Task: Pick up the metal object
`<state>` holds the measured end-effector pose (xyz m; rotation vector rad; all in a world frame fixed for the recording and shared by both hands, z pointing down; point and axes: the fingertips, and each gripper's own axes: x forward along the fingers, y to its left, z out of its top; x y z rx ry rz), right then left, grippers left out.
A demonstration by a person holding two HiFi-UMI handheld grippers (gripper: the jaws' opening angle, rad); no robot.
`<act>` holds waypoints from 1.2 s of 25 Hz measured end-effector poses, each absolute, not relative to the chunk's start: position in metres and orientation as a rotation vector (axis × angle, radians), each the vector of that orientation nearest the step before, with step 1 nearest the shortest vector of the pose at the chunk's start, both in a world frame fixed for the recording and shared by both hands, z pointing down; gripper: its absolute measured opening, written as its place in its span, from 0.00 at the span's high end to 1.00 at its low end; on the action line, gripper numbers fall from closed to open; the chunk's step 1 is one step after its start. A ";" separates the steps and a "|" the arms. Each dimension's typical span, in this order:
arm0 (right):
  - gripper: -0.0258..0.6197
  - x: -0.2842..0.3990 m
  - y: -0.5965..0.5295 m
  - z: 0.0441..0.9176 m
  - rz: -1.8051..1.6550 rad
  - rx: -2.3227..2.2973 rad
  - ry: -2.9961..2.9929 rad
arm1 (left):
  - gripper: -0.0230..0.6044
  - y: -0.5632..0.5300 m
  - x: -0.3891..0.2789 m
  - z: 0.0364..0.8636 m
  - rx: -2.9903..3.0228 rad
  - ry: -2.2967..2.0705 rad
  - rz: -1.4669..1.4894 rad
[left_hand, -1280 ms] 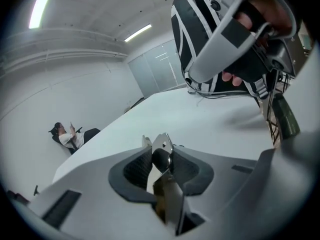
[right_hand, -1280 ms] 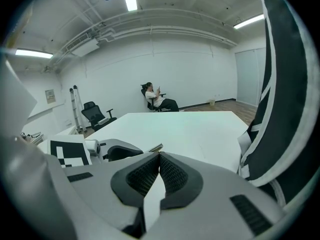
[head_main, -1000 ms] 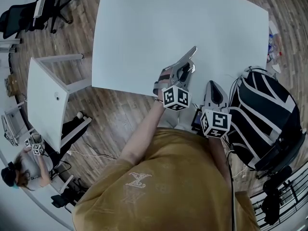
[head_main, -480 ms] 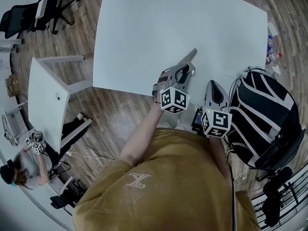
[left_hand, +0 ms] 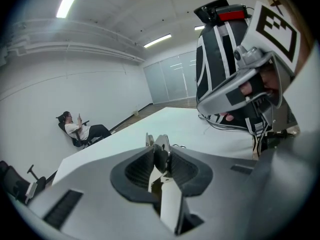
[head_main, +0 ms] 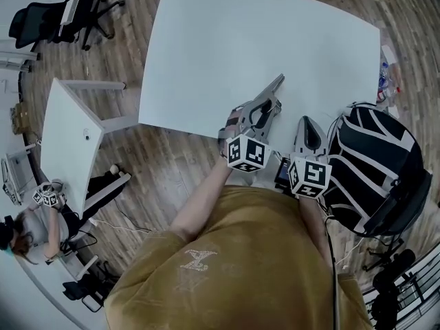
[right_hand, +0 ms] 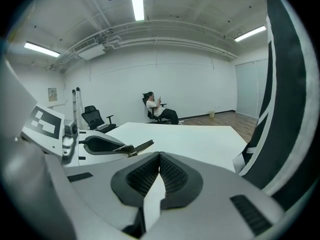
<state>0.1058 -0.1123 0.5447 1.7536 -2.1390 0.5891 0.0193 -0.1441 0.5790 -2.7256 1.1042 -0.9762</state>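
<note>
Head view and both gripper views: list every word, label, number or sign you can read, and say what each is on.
"X": large pale emblem on the back of the person's mustard shirt; the only mark that reads.
Marker cubes: black-and-white square codes only, no letters.
Wall notice: too small to read.
Small clutter at the far right of the head view: any print is blurred.
</note>
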 end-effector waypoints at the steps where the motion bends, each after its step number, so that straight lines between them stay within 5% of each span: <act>1: 0.95 0.106 -0.113 0.542 0.582 1.758 -2.146 | 0.83 -0.143 0.019 0.574 -2.723 1.111 -0.961; 30: 0.95 0.098 -0.122 0.389 0.126 1.917 -2.379 | 0.83 -0.129 -0.024 0.384 -2.675 1.440 -0.368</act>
